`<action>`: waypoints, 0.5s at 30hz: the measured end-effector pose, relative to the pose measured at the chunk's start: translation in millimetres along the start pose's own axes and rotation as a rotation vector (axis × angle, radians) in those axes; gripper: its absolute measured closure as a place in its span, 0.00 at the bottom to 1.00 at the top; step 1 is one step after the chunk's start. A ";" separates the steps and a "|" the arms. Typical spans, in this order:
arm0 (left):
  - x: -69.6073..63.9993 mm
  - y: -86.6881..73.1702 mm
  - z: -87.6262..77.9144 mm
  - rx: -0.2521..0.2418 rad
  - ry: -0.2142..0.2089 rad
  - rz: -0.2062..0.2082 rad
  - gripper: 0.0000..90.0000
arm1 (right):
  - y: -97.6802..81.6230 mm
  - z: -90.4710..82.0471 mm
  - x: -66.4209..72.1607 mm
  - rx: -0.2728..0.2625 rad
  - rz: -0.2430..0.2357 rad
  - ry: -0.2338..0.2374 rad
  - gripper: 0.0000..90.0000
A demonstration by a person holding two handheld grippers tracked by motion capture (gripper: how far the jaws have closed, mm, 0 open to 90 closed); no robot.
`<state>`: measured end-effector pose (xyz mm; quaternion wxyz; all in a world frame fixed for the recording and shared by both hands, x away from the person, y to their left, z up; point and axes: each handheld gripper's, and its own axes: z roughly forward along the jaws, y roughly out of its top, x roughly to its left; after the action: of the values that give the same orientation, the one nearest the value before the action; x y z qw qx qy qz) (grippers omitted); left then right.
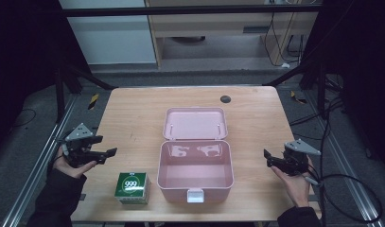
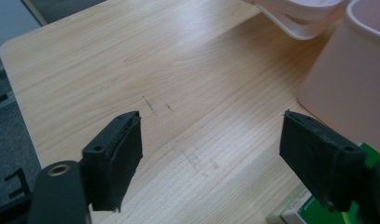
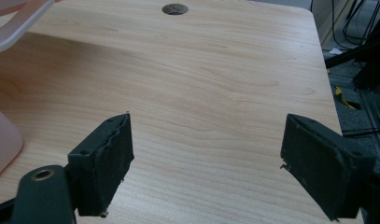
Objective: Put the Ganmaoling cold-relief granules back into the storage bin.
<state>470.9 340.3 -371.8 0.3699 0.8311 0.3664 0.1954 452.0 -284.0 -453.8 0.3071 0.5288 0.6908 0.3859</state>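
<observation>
— Since both sets of jaws stood apart over bare table (image 1: pixel 133 113), what could have gone wrong?
— The left gripper (image 1: pixel 106 153), empty, hung just above the green box (image 1: pixel 132 187); a skewed descent might have tipped it, or knocked the open pink case (image 1: pixel 195 171).
— And the right gripper (image 1: pixel 269 157)?
— Also holding nothing, held level beside the case, pointing inward.

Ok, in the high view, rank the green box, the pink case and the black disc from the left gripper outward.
From the left gripper:
1. Green box, just below it at the front edge.
2. Pink case, table centre, lid open.
3. Black disc, far edge.
</observation>
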 end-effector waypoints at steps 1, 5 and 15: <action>-0.8 1.8 -1.9 -0.001 -0.009 0.012 0.21 | -0.1 0.2 0.1 0.000 -0.003 0.001 0.18; -3.1 7.2 -7.0 0.005 -0.030 0.057 0.19 | -0.5 1.1 0.6 0.003 -0.015 0.005 0.18; -17.5 9.5 -4.9 0.108 -0.135 0.213 0.15 | -1.5 1.0 0.7 0.001 -0.032 0.012 0.17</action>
<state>460.9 325.1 -362.4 0.3256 0.8953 0.2602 0.1573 451.9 -283.3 -455.6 0.3087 0.5155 0.7012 0.3838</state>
